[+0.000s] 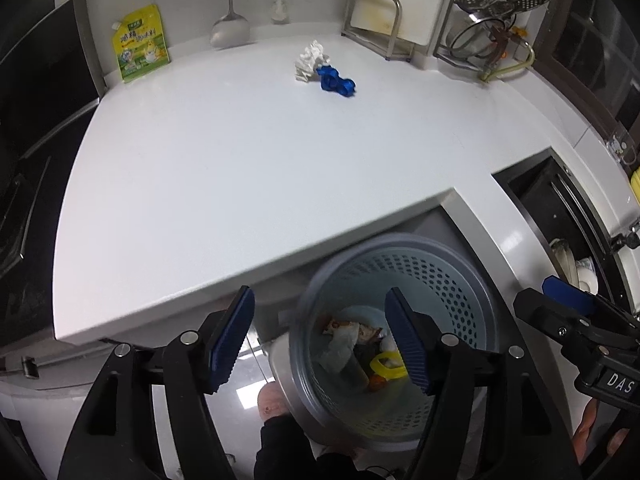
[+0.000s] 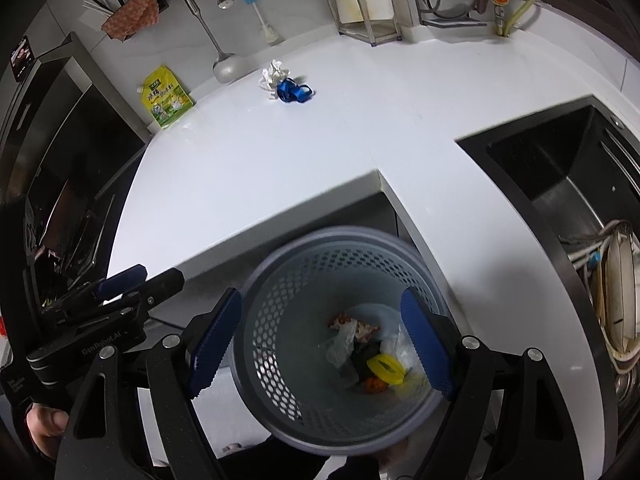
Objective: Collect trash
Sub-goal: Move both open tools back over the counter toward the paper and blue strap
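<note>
A grey perforated trash basket (image 1: pixel 452 276) (image 2: pixel 280 280) sits below the counter's front edge and holds wrappers, a yellow ring (image 2: pixel 386 368) and other scraps. A crumpled white tissue (image 1: pixel 311 60) (image 2: pixel 274 74) and a blue plastic piece (image 1: pixel 336 82) (image 2: pixel 294 91) lie together at the back of the white counter (image 1: pixel 240 160) (image 2: pixel 260 168). My left gripper (image 1: pixel 320 344) is open and empty above the basket. My right gripper (image 2: pixel 320 344) is open and empty over the basket too. It also shows at the right of the left wrist view.
A yellow-green pouch (image 1: pixel 140 42) (image 2: pixel 166 98) leans on the back wall. A ladle (image 1: pixel 230 28), a brush and a metal rack (image 1: pixel 376 24) stand at the back. A black sink (image 2: pixel 560 208) with dishes is at the right. A dark stove is at the left.
</note>
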A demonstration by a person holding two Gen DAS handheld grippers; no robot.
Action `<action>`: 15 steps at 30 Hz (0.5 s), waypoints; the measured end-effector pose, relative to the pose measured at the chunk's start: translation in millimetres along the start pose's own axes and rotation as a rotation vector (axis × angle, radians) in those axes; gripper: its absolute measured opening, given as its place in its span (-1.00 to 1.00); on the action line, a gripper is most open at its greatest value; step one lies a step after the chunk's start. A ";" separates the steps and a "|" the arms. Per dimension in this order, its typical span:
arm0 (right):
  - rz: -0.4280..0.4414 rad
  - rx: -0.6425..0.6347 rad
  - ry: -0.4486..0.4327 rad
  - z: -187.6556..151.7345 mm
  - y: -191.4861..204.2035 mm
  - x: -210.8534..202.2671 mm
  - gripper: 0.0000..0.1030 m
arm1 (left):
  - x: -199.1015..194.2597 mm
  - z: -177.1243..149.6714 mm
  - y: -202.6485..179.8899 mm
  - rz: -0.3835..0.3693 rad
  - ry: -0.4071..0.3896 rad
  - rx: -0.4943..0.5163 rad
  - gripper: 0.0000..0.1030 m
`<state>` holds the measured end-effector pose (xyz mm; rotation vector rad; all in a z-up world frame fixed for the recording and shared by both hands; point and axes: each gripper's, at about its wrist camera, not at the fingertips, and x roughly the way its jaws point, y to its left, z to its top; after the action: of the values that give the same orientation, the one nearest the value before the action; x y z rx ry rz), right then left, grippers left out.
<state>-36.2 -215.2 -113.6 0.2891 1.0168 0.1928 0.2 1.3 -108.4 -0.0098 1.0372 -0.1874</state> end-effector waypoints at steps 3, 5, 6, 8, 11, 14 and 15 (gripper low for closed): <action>0.002 0.001 -0.011 10.8 6.1 5.1 0.51 | 1.0 14.8 8.0 0.011 -0.012 0.003 0.31; 0.006 0.003 -0.017 18.2 10.1 9.5 0.51 | 1.4 26.1 13.8 0.019 -0.023 0.005 0.36; 0.007 0.003 -0.019 21.7 11.9 11.8 0.51 | 1.3 30.9 15.7 0.022 -0.029 0.007 0.38; 0.006 0.002 -0.024 29.9 16.2 17.3 0.51 | 1.7 42.2 20.5 0.029 -0.043 0.012 0.50; 0.001 0.002 -0.032 42.2 21.7 25.9 0.51 | 4.0 57.8 27.3 0.034 -0.060 0.018 0.56; -0.007 0.001 -0.040 55.2 26.5 35.1 0.51 | 9.7 74.5 35.1 0.039 -0.070 0.023 0.61; -0.010 0.001 -0.042 58.9 26.9 37.6 0.51 | 12.0 79.9 37.7 0.040 -0.072 0.024 0.64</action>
<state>33.0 -187.5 -106.1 0.2872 0.9765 0.1762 80.2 30.1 -81.5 0.0254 0.9623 -0.1622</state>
